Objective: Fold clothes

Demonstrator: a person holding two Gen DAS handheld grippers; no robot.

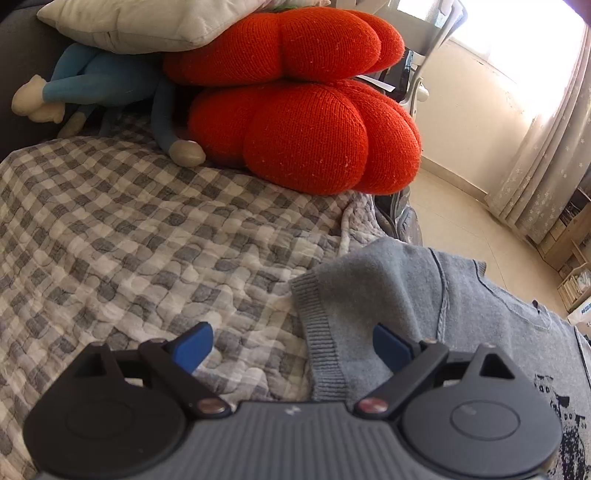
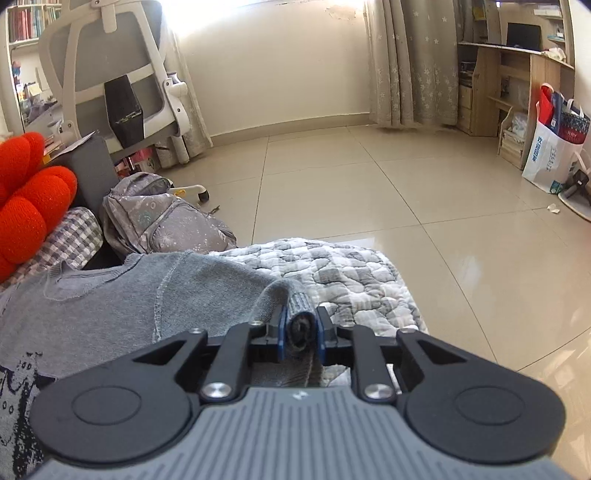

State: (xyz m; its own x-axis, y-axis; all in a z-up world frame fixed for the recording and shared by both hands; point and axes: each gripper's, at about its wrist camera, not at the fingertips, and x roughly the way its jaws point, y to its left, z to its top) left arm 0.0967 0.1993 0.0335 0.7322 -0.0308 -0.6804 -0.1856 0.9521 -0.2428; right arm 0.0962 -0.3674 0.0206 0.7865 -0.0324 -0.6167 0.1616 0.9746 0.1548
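Observation:
A grey knit sweater [image 1: 388, 295] with a dark print lies on a grey-and-white checked quilt [image 1: 129, 229]. In the left wrist view my left gripper [image 1: 293, 347] is open, its blue pads on either side of the sweater's ribbed cuff edge [image 1: 325, 350], holding nothing. In the right wrist view the same sweater [image 2: 110, 306] spreads to the left. My right gripper [image 2: 301, 328] is shut on a bunched ribbed sleeve cuff [image 2: 300, 326], lifted slightly above the quilt [image 2: 351, 273].
Two red knit cushions [image 1: 306, 140], a blue plush toy [image 1: 92, 85] and a pale pillow [image 1: 140, 22] sit at the far end of the quilt. Beyond the edge are a grey backpack [image 2: 166, 221], an office chair [image 2: 110, 66], tiled floor [image 2: 369, 177], curtains and a desk.

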